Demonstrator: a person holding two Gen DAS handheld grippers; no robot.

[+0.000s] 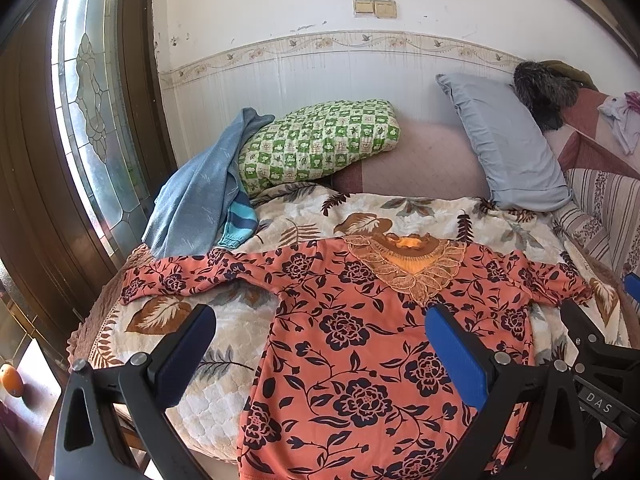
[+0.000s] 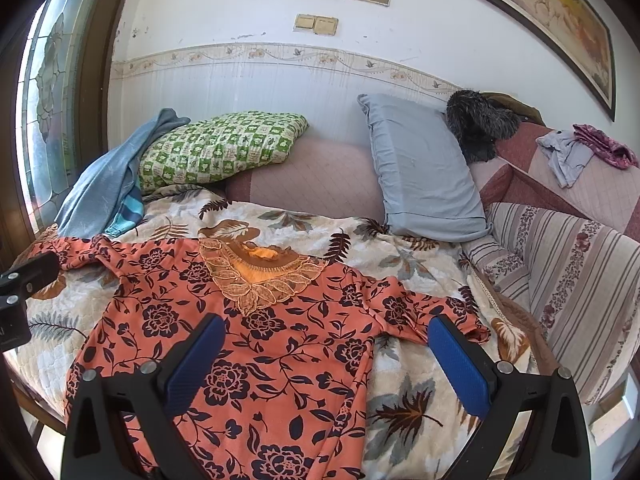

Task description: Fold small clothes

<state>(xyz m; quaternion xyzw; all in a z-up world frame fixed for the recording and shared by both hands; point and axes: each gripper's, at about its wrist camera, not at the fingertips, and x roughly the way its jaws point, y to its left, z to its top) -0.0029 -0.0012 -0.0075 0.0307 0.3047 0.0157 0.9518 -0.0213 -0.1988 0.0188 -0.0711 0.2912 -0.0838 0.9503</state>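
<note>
Floral orange blouse (image 1: 352, 344) lies face up and flat on the leaf-print bedspread (image 1: 420, 210), collar far, hem near, both sleeves stretched out left and right, likely laid so for folding. Left gripper (image 1: 320, 352) and right gripper (image 2: 326, 360) hover above it, the 2 fingers of each spread wide, pinching nothing. A blue garment (image 1: 196, 196) waits far left by the green pillow (image 1: 320, 140).

Floral blouse (image 1: 360, 344) lies flat; left gripper (image 1: 320, 352) agape.
</note>
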